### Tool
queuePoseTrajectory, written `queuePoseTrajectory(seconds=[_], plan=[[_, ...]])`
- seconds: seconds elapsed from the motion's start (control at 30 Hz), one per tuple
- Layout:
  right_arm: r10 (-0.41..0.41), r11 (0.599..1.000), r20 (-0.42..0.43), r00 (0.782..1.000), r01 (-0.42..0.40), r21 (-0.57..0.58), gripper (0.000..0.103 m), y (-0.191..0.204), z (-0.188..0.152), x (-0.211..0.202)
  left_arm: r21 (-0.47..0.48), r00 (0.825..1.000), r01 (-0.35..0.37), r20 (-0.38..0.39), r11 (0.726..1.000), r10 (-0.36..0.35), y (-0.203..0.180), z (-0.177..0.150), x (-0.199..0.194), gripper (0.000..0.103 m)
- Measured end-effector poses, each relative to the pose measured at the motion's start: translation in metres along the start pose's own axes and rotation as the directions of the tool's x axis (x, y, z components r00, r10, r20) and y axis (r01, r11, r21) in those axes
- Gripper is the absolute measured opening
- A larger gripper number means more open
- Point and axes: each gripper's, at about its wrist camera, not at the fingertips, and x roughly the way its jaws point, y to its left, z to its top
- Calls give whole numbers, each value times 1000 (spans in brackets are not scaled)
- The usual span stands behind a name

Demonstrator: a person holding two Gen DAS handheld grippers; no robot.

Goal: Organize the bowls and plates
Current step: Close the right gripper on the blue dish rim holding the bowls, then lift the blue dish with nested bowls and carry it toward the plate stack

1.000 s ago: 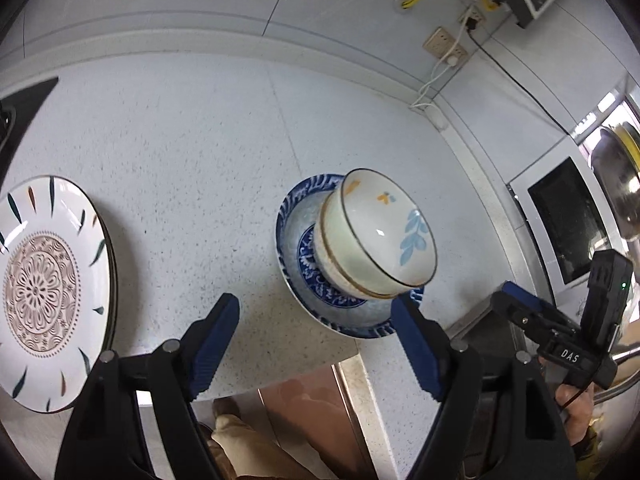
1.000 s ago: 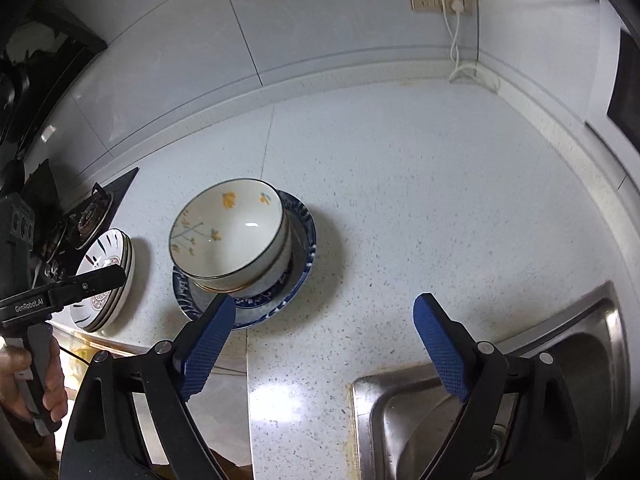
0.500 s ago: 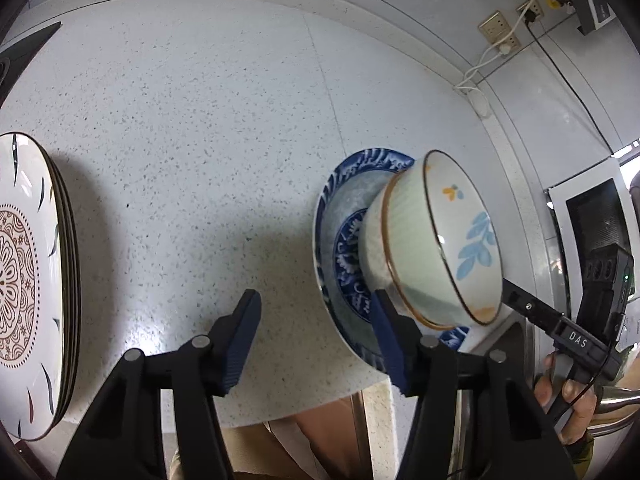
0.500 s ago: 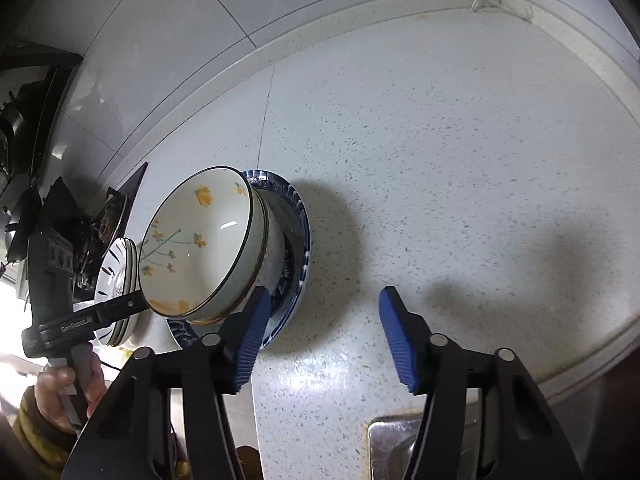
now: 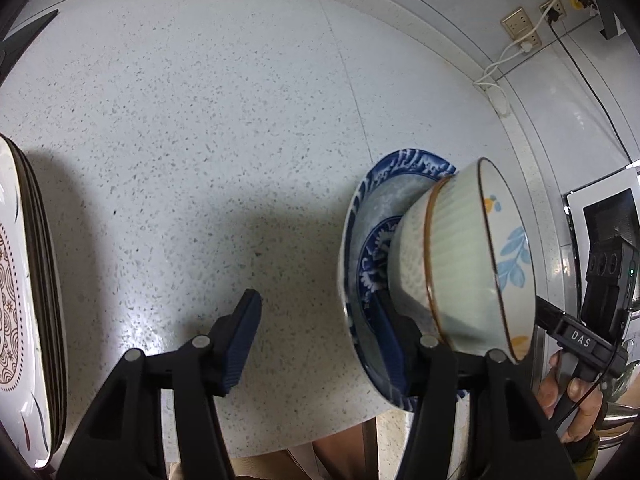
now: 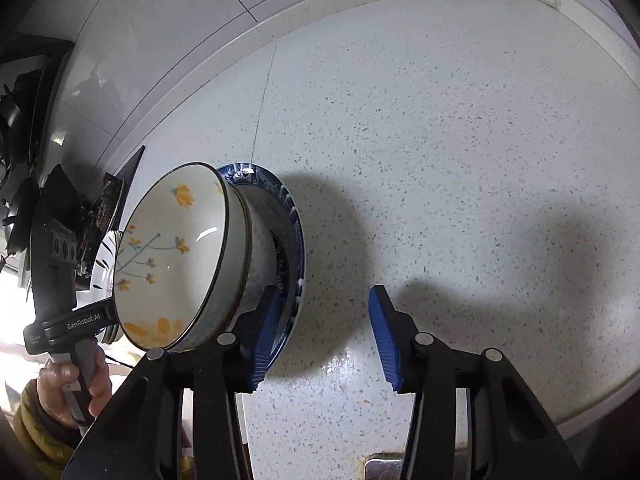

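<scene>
A blue-patterned plate lies on the speckled counter with stacked flowered bowls on it; both also show in the right wrist view, plate and bowls. My left gripper is open, its right finger over the plate's near rim beside the bowls, its left finger outside over the counter. My right gripper is open, its left finger over the plate's right rim by the bowls, its right finger over the counter. A stack of white patterned plates sits at the far left.
The speckled counter runs back to a tiled wall with sockets and a cable. A stove lies beyond the plates on the left. A sink edge lies at the counter's front right. The counter's front edge is just under both grippers.
Both grippers have dropped lower and closed in on the blue plate from opposite sides, one finger of each now over its rim. The jaws have narrowed but stay open. The dishes have not moved.
</scene>
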Motion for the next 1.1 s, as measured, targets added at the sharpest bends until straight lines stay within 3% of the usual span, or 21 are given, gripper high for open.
queuePoseTrajectory(seconds=[0.2, 0.4, 0.77, 1.1], plan=[[49, 999, -21, 999, -49, 5, 28, -4, 5, 6, -3, 999, 40, -17, 999, -40, 3, 5, 6, 54], [68, 998, -39, 997, -67, 11, 28, -6, 10, 12, 5, 999, 47, -24, 999, -47, 2, 11, 8, 53], [90, 996, -63, 994, -89, 14, 24, -5, 13, 22, -56, 995, 93, -34, 994, -95, 15, 15, 10, 34], [123, 992, -92, 988, -120, 31, 21, -7, 13, 30, -63, 995, 89, -36, 994, -92, 19, 21, 10, 29]])
